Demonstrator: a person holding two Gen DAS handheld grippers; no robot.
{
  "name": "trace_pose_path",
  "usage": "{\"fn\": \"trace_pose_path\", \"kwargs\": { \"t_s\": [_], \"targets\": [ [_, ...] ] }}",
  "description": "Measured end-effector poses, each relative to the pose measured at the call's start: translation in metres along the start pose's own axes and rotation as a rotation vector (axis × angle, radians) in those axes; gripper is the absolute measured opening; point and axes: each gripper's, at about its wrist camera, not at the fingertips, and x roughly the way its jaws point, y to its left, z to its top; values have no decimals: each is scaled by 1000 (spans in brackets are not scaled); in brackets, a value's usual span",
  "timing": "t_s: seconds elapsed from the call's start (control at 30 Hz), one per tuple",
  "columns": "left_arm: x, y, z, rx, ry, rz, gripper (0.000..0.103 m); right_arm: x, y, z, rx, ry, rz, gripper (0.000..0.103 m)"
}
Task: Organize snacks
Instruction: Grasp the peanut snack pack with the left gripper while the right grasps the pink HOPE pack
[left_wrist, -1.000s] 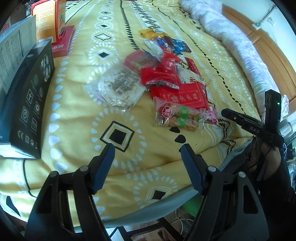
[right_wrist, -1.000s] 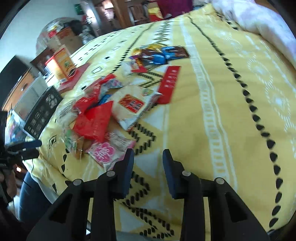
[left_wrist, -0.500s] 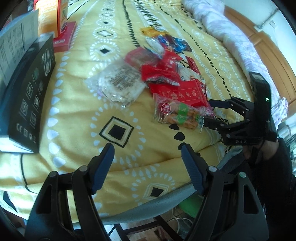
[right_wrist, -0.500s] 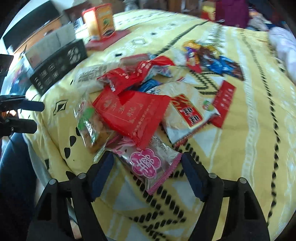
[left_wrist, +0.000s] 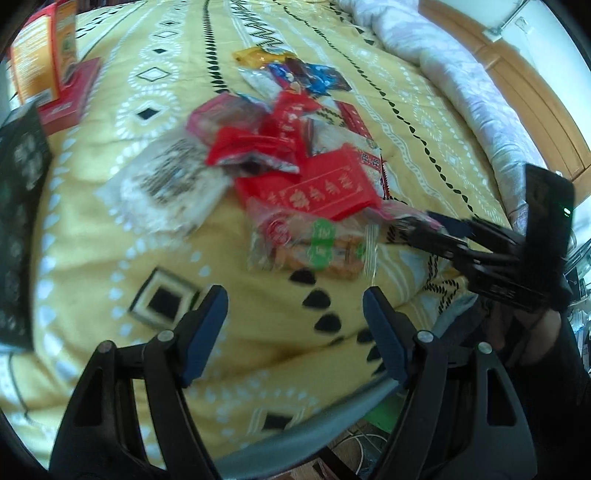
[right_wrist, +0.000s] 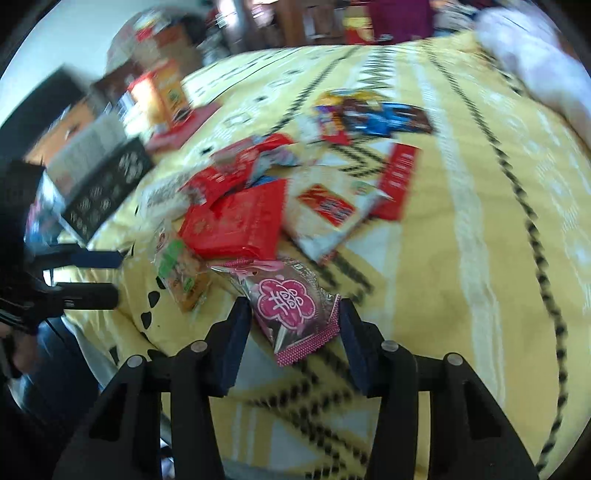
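A heap of snack packets lies on the yellow patterned bedspread (left_wrist: 110, 258). A pink packet with a flower print (right_wrist: 291, 306) sits flat between the fingers of my right gripper (right_wrist: 293, 325). Its jaws are closing, the pads right at the packet's edges, and the packet is not visibly squeezed. In the left wrist view the right gripper (left_wrist: 413, 230) reaches into the heap from the right. My left gripper (left_wrist: 295, 314) hovers over bare bedspread just short of a clear pack of orange snacks (left_wrist: 310, 247), jaws opening slightly with nothing between them. A red packet (left_wrist: 325, 188) tops the heap.
A black box (left_wrist: 18, 229) and an orange carton (left_wrist: 40, 62) stand at the bed's left side. Blue-wrapped sweets (left_wrist: 314, 77) lie beyond the heap. A rolled pale quilt (left_wrist: 476, 92) runs along the right. The bed's near edge drops off just under both grippers.
My right gripper swung over to the heap, spread wide, then narrowed around the pink packet. My left gripper slid closer to the clear pack of orange snacks.
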Motion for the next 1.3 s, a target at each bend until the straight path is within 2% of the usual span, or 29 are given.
{"fn": "trace_pose_path", "kwargs": {
  "t_s": [0.03, 0.17, 0.2, 0.23, 0.3, 0.33, 0.4, 0.47, 0.57, 0.63, 0.73, 0.87, 1.03, 1.2, 1.27, 1.3],
  "targets": [
    [6, -1, 3, 5, 7, 4, 82, -5, -5, -4, 38, -10, -9, 52],
    [31, -6, 14, 11, 32, 42, 85, -15, -31, -9, 158, -17, -31, 52],
    [32, -11, 14, 33, 44, 24, 84, -17, -36, -10, 171, -20, -43, 52],
    [30, -20, 13, 66, 69, -33, 84, -18, -40, -12, 184, -16, -47, 52],
    [18, -40, 9, 151, 84, -156, 77, -18, -45, -12, 215, -5, -43, 60],
    [11, -47, 5, 192, 74, -155, 77, -18, -45, -12, 220, -6, -36, 62],
    [-2, -51, -4, 249, 44, -92, 77, -19, -42, -11, 212, -5, -28, 65],
    [-6, -44, -11, 265, 32, -31, 77, -21, -39, -9, 196, -1, -30, 76],
    [-13, -32, -10, 259, 4, 19, 77, -26, -33, -6, 138, 7, -57, 80],
    [-17, -31, -5, 274, -22, 5, 77, -29, -31, -3, 102, 19, -62, 84],
    [-11, -42, 3, 365, -33, -24, 77, -30, -31, -1, 90, 24, -25, 85],
    [12, -56, 15, 426, 1, -87, 77, -25, -33, -1, 97, 38, 9, 85],
    [38, -57, 21, 424, 48, -81, 77, -25, -29, -1, 69, 45, 37, 84],
    [43, -63, 15, 447, 43, -62, 77, -24, -26, 7, 3, 74, 16, 84],
    [42, -63, 11, 443, 41, -41, 71, -23, -26, 14, -12, 90, 21, 85],
    [43, -63, 8, 441, 41, -13, 57, -21, -25, 17, -21, 105, 12, 85]
  ]
}}
